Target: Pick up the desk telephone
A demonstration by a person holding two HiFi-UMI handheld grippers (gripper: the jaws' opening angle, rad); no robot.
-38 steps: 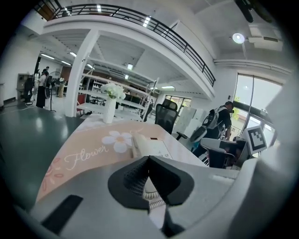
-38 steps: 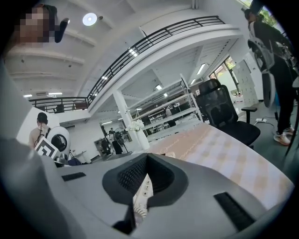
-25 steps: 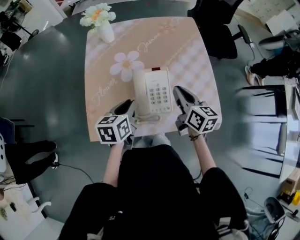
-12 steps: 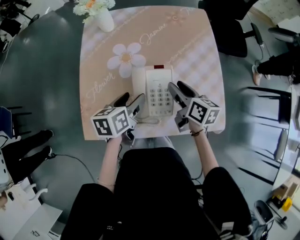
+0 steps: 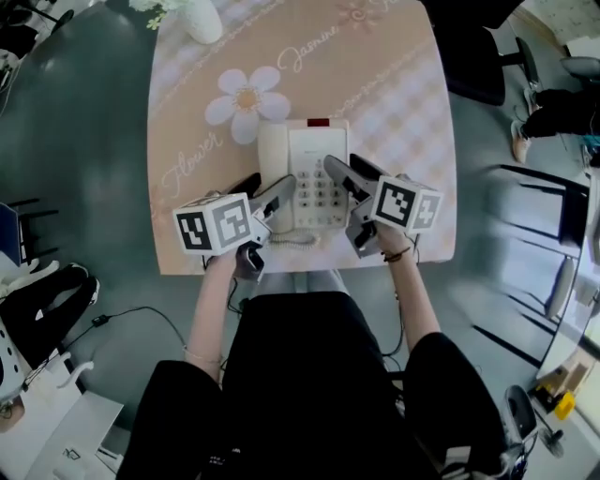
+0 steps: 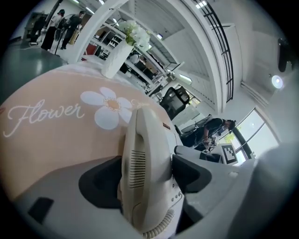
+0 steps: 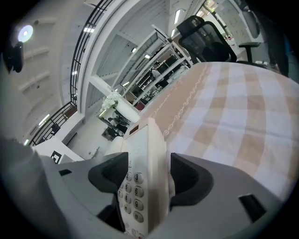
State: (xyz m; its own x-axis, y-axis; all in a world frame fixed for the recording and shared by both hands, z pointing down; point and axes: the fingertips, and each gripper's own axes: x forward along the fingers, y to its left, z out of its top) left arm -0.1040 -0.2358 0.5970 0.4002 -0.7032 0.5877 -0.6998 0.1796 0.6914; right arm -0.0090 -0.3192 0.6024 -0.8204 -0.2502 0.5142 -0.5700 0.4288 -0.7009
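Observation:
A cream desk telephone (image 5: pixel 305 173) lies on the peach tablecloth (image 5: pixel 394 94), keypad up, handset on its left side. My left gripper (image 5: pixel 270 187) straddles the handset edge (image 6: pixel 145 140) at the phone's near left. The handset sits between its dark pads, and the jaws have just been opening. My right gripper (image 5: pixel 345 166) straddles the keypad's right edge (image 7: pixel 147 149) in the same way, its jaws also just opened wide around that edge. In both gripper views, left (image 6: pixel 145 172) and right (image 7: pixel 145 175), the pads stand beside the phone, not clamped on it. The coiled cord (image 5: pixel 295 239) hangs at the near edge.
A white vase of flowers (image 5: pixel 202 19) stands at the table's far left corner, also visible from the left gripper (image 6: pixel 114 58). A black office chair (image 5: pixel 469 56) is beyond the far right corner. The table's near edge is just under my wrists.
Both grippers have gone from shut beside the phone to wide open, and have moved forward and down so that each now straddles one side of the phone.

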